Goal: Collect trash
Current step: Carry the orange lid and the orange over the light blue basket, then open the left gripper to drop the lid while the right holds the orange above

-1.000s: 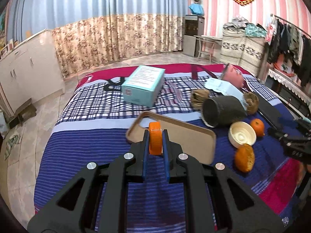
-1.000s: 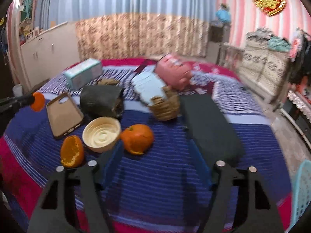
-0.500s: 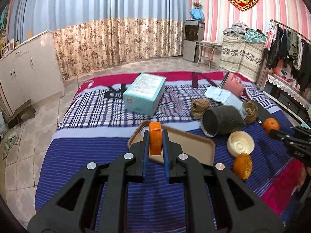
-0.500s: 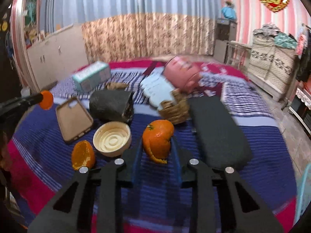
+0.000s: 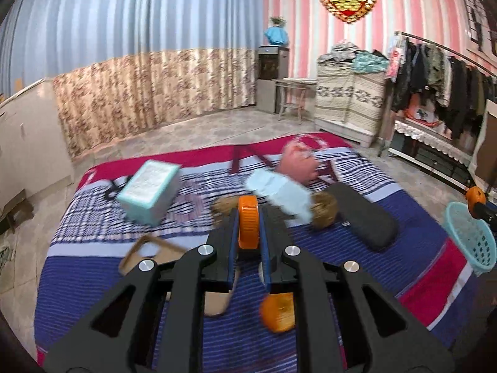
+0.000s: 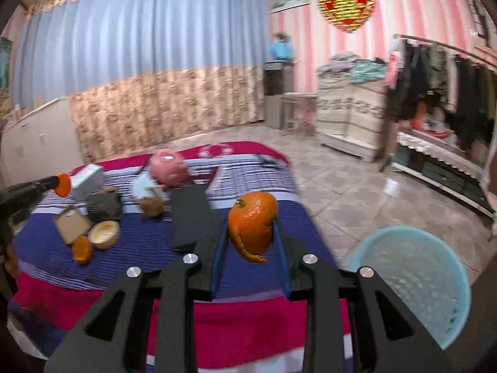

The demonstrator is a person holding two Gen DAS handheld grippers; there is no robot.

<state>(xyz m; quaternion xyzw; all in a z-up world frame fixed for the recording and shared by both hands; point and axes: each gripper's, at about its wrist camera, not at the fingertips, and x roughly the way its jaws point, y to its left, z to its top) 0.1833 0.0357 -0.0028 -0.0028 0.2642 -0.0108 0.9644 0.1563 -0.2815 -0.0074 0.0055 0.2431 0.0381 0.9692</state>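
Right wrist view: my right gripper [image 6: 252, 233], jaws just closed, pinches the orange peel [image 6: 253, 225]; the blue basket [image 6: 413, 283] lies lower right, nearer this hand. My left gripper [image 5: 248, 227] clamps an orange cap [image 5: 248, 225].

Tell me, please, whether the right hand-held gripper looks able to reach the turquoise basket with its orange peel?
Probably yes: the turquoise basket stands open on the floor beside the right hand-held gripper, nothing between them, with the orange peel clamped.

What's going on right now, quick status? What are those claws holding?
Left gripper shut on orange bottle cap. Right gripper shut on orange peel, lifted off bed. Blue basket beside bed, path clear.
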